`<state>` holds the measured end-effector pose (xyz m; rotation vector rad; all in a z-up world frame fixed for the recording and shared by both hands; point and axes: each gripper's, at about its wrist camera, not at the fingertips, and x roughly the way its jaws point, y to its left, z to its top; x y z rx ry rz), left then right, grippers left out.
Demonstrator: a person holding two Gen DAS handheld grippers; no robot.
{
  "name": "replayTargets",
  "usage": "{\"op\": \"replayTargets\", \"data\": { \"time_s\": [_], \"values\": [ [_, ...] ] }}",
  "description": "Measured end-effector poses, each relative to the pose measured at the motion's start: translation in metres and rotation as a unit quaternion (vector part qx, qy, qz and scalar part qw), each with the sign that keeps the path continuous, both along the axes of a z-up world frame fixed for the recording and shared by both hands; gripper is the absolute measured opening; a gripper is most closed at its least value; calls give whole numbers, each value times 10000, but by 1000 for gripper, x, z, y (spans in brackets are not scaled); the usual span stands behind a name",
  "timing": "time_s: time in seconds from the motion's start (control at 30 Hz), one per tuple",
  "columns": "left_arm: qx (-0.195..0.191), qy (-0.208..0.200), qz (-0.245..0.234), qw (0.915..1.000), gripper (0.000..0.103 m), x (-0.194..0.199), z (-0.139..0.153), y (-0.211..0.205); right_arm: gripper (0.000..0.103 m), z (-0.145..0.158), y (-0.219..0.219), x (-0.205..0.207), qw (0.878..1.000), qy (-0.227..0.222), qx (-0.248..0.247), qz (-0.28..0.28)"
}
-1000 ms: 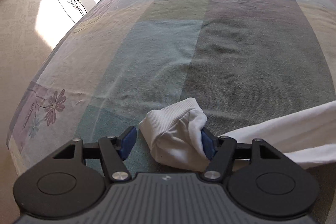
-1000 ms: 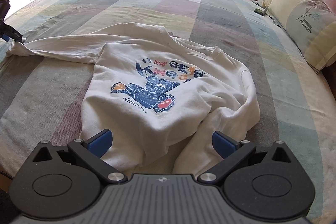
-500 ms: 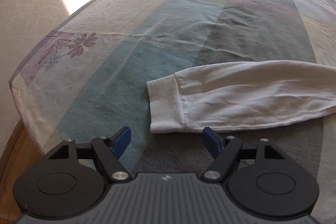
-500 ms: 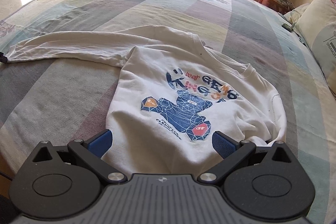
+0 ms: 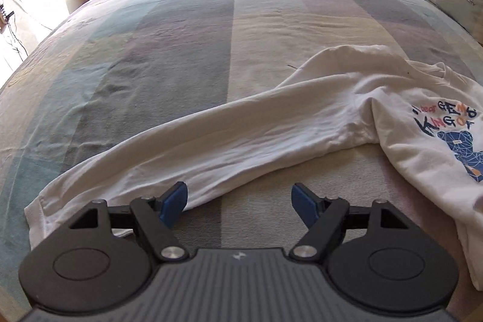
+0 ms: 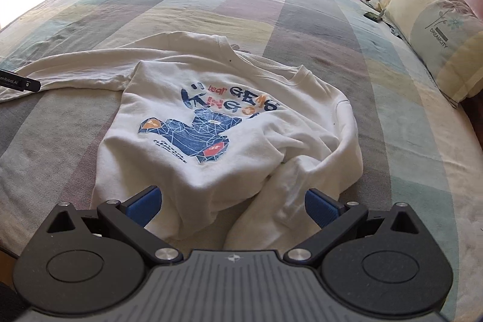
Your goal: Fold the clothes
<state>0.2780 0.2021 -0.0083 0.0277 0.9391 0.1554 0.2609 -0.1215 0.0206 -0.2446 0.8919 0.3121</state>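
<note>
Left gripper and right gripper jaws apart.

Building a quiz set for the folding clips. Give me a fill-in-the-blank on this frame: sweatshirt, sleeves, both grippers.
1. The white sweatshirt lies on the bed with its printed side facing ____.
2. The left gripper has its jaws ____, with nothing held between them.
3. The sleeve by the left gripper is stretched out, while the other sleeve is ____ near the right gripper.
4. The pillow carries the word ____.

Missing words: up; open; bunched up; DREAMCITY
</note>
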Motion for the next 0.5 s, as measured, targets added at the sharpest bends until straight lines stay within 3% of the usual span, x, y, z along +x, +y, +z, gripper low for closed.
{"op": "replayTargets", "data": {
  "time_s": [0.17,0.3,0.5],
  "values": [
    [-213,-10,-604,9979,77,10,7,-67,103,-11,-46,-3,9989,83,120,-452],
    [-411,-56,-817,9958,81,7,16,-110,103,-29,-70,-4,9975,258,57,-651],
    [-441,-82,-1085,9931,82,2,26,-157,103,-47,-79,-15,9984,490,110,-263]
  ]
}}
